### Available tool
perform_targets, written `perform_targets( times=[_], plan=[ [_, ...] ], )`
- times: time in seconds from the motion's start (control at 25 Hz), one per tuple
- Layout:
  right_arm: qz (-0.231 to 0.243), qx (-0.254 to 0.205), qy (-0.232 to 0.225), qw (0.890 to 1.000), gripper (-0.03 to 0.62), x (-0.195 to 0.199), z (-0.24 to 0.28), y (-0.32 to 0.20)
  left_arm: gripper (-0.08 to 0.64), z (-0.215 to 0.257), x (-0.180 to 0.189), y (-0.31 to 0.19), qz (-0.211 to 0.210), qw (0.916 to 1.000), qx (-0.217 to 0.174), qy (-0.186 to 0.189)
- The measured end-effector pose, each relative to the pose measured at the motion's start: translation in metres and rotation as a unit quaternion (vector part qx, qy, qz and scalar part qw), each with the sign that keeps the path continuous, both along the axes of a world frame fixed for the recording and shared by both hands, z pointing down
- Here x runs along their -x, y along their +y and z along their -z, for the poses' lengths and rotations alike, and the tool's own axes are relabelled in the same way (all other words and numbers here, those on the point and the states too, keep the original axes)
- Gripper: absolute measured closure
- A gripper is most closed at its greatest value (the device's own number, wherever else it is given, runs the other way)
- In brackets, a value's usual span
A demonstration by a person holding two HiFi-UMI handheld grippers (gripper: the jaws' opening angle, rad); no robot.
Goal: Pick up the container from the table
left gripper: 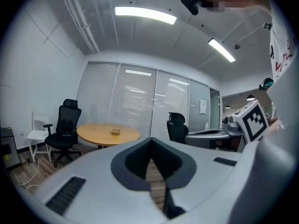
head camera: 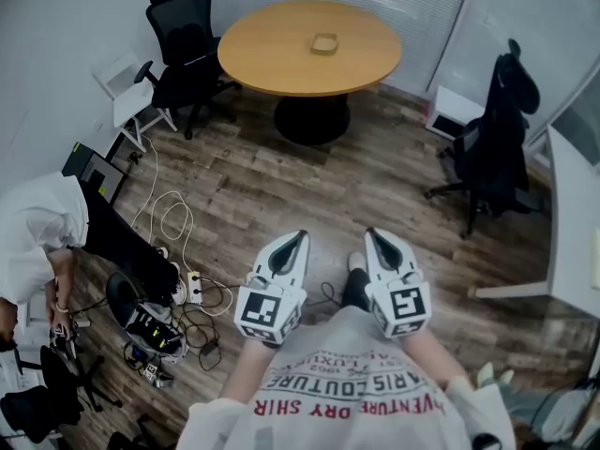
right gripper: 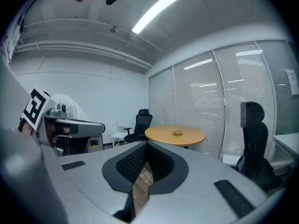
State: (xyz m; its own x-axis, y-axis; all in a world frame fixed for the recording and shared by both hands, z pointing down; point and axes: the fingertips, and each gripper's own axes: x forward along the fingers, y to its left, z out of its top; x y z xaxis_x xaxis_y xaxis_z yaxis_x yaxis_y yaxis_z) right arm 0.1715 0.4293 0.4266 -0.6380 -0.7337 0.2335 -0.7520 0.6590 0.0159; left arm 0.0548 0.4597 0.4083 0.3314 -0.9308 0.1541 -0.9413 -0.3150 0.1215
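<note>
The container [head camera: 324,43] is a small tan box lying near the middle of a round wooden table [head camera: 267,59] across the room. It also shows small in the left gripper view as the container [left gripper: 115,132] and in the right gripper view as the container [right gripper: 177,133]. My left gripper [head camera: 301,237] and right gripper [head camera: 372,233] are held side by side in front of my chest, pointing toward the table and far from it. Both are shut with nothing between the jaws, as the left gripper [left gripper: 150,141] and the right gripper [right gripper: 145,144] show in their own views.
Wooden floor lies between me and the table. A black office chair [head camera: 186,40] and a white chair [head camera: 129,94] stand left of the table, and another black chair [head camera: 497,129] to its right. Cables and a power strip [head camera: 183,289] lie on the floor at left beside a person [head camera: 37,237]. A white desk [head camera: 572,232] is at right.
</note>
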Motion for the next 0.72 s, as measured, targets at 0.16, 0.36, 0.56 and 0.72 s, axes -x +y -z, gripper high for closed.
perform_targets(
  times=[0.16,0.36,0.56,0.72],
  plan=[
    [0.018,0.012,-0.011,1.0,0.591,0.001,-0.004,-0.056,0.56,-0.005,0.001,-0.053,0.013,0.9997,0.006,-0.018],
    [0.03,0.017,-0.021,0.999,0.591,-0.008,0.001,-0.139,0.56,0.004,-0.007,-0.132,0.032,0.9991,0.013,-0.025],
    [0.046,0.021,-0.017,0.999,0.591,-0.026,0.006,-0.222,0.56,0.008,-0.024,-0.212,0.038,0.9985,0.013,-0.038],
    [0.053,0.032,-0.024,0.998,0.591,-0.041,0.003,-0.276,0.56,0.008,-0.041,-0.261,0.041,0.9983,0.017,-0.039]
  ],
)
